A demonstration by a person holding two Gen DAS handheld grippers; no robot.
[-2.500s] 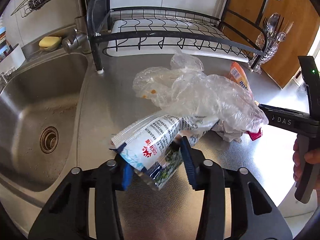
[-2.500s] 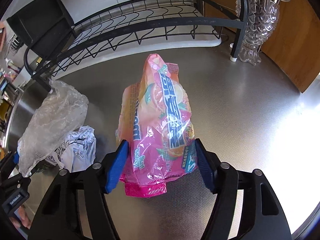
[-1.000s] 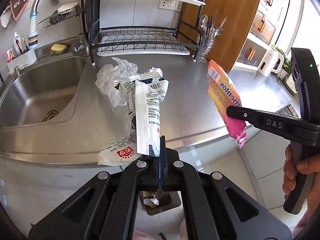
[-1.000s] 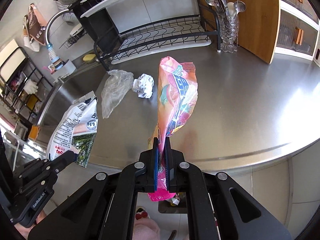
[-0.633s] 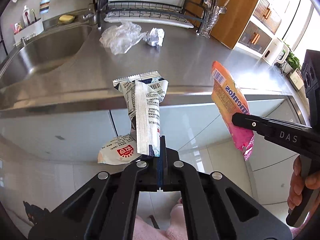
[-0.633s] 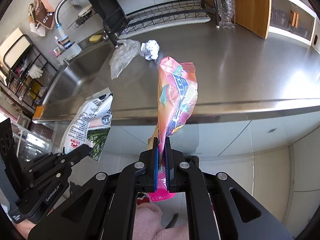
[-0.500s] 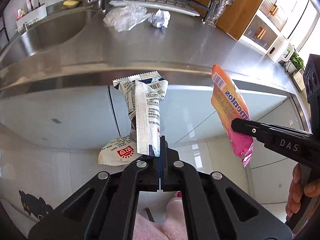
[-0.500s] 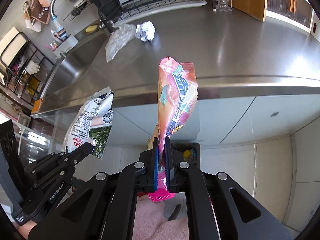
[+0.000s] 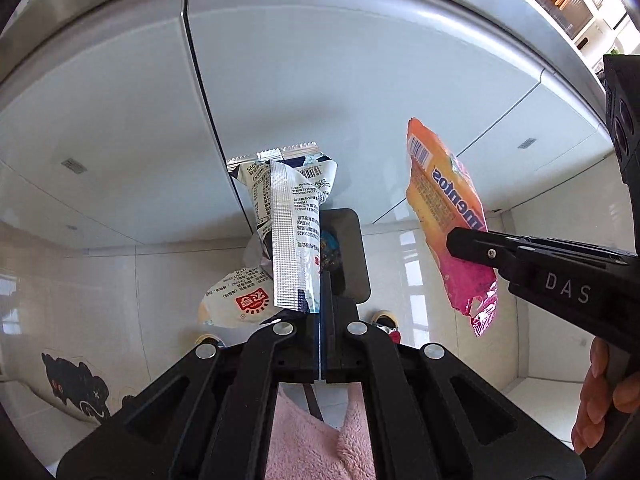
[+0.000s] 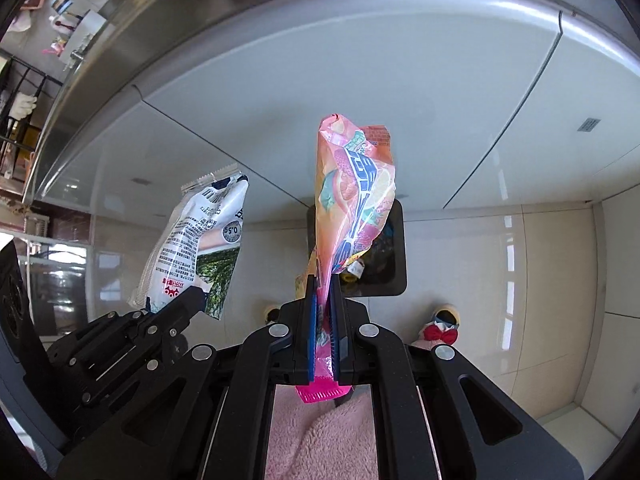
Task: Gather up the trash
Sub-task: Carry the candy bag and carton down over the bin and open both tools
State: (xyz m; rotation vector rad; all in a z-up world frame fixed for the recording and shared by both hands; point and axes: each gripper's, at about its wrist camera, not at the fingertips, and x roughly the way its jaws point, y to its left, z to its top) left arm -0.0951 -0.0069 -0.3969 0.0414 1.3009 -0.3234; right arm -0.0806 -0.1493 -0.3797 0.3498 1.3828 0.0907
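We hold two pieces of trash out in front of the pale grey cabinet doors [image 9: 360, 92], below the steel edge of the counter [image 10: 240, 12]. Our left gripper [image 9: 323, 320] has its fingers pressed together on the lower edge of a white snack wrapper [image 9: 290, 220], which stands up from the fingers with its silver seam and printed barcode facing the camera; a second white fold with a red logo hangs off to the left of it. From the right wrist view the same white snack wrapper [image 10: 200, 240] shows its other face, with a green picture patch, pinched at the tip of the left gripper [image 10: 188, 300].

Our right gripper [image 10: 323, 320] has its blue-padded fingers clamped on a pink and orange candy bag [image 10: 352, 200], whose crimped pink bottom edge sticks out behind the fingers. In the left wrist view that candy bag [image 9: 448, 216] hangs to the right of the white wrapper, well apart from it, with the right gripper [image 9: 456, 246] gripping it low down and our right hand [image 9: 608, 396] on the handle.

Beneath both wrappers, on the glossy tiled floor [image 10: 520, 280], stands a dark open bin [image 10: 396, 280] with colourful scraps inside; the candy bag lines up over it in the right wrist view, though we cannot judge how high above it. The bin [image 9: 354, 256] sits just behind the white wrapper in the left wrist view. Pink fluffy fabric [image 10: 320, 440] fills the bottom of both views.
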